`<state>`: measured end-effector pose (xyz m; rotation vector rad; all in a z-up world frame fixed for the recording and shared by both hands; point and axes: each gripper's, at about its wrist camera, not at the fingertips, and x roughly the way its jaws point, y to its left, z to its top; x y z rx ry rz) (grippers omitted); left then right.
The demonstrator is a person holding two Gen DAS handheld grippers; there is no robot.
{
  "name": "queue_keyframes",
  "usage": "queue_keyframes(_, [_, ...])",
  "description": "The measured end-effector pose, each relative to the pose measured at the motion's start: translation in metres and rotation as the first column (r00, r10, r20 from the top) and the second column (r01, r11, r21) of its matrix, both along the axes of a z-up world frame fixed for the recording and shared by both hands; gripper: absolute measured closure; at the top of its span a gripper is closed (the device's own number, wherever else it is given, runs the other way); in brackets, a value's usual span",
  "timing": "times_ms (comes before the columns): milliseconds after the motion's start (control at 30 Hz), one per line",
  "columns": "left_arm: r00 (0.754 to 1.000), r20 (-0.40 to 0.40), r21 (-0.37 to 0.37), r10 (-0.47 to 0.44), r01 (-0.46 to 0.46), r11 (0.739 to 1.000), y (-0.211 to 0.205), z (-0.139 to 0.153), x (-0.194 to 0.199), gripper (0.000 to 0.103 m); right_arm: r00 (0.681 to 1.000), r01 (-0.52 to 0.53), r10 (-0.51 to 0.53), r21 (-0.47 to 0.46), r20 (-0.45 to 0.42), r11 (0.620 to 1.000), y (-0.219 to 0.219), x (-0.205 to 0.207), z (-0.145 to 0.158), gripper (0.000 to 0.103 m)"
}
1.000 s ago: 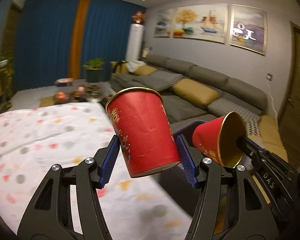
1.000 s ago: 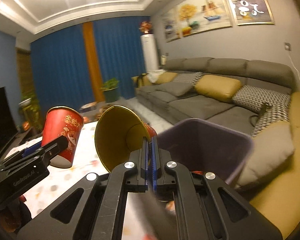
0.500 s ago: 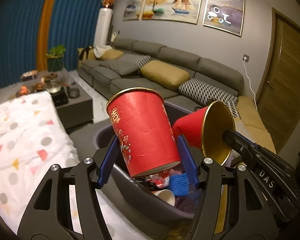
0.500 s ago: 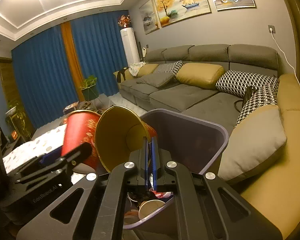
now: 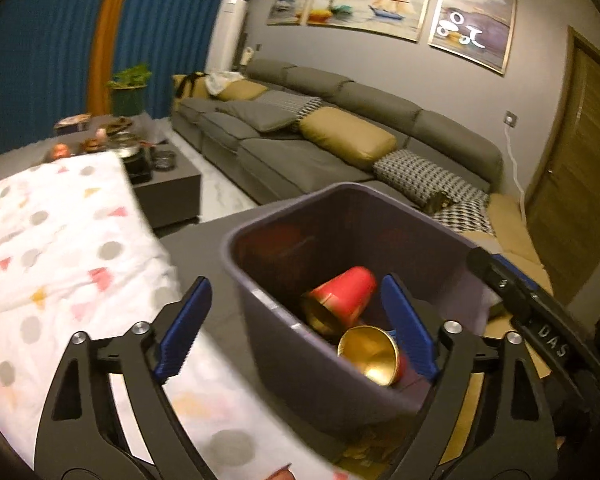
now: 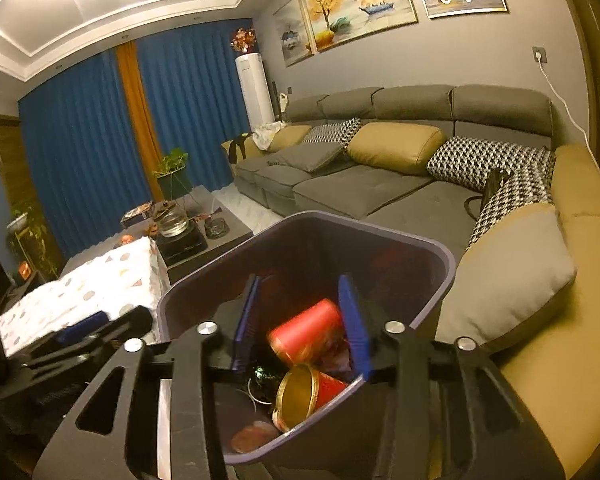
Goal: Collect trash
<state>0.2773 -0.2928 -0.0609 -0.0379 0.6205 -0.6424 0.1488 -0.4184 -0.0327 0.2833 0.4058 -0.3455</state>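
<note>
Two red paper cups with gold insides lie in a dark purple trash bin [image 5: 284,344]. One cup [image 5: 346,294] lies on its side further in; the other cup [image 5: 374,356] lies nearer me with its gold mouth toward me. My left gripper [image 5: 296,328] is open and empty over the bin's near rim. In the right wrist view the bin [image 6: 440,276] holds the same cups [image 6: 306,330] [image 6: 304,390], and my right gripper [image 6: 300,320] is open and empty above them. Other trash lies dim at the bin's bottom.
A table with a white spotted cloth [image 5: 60,248] is to the left of the bin. A grey sofa [image 5: 308,148] with yellow and checked cushions [image 6: 396,152] runs behind and to the right. A low dark coffee table [image 6: 188,236] carries small items.
Both grippers opened and dropped their red cups into the bin. The cups now lie inside it. Both views moved over the bin.
</note>
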Motion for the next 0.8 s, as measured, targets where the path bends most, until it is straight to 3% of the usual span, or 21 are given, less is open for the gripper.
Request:
queue_keyframes(33, [1.000, 0.012, 0.016, 0.020, -0.020, 1.000, 0.006, 0.001, -0.003, 0.013, 1.000, 0.002, -0.002, -0.011, -0.003, 1.000, 0.003, -0.002, 0.000, 0.042])
queue_keyframes(133, [0.994, 0.058, 0.060, 0.088, -0.091, 0.994, 0.025, 0.006, -0.016, 0.010, 1.000, -0.012, 0.012, -0.049, -0.005, 0.999, 0.015, -0.007, 0.002, 0.025])
queue_keyframes(233, [0.983, 0.093, 0.076, 0.159, -0.167, 0.983, 0.050, 0.014, -0.033, 0.006, 0.999, -0.038, 0.036, -0.090, -0.023, 0.995, 0.032, -0.012, 0.005, 0.016])
queue_keyframes(367, [0.957, 0.152, 0.102, 0.247, -0.264, 0.959, 0.076, 0.024, -0.056, 0.006, 0.997, -0.071, 0.068, -0.111, -0.034, 0.991, 0.053, -0.020, 0.007, 0.012])
queue_keyframes(400, [0.949, 0.164, 0.105, 0.269, -0.288, 0.952, 0.085, 0.027, -0.063, 0.006, 0.997, -0.077, 0.073, -0.111, -0.036, 0.991, 0.058, -0.022, 0.007, 0.006])
queue_keyframes(800, [0.899, 0.189, 0.093, 0.395, -0.417, 0.904, 0.164, 0.042, -0.134, 0.006, 0.995, -0.093, 0.096, -0.193, 0.008, 0.977, 0.132, -0.076, 0.024, 0.006])
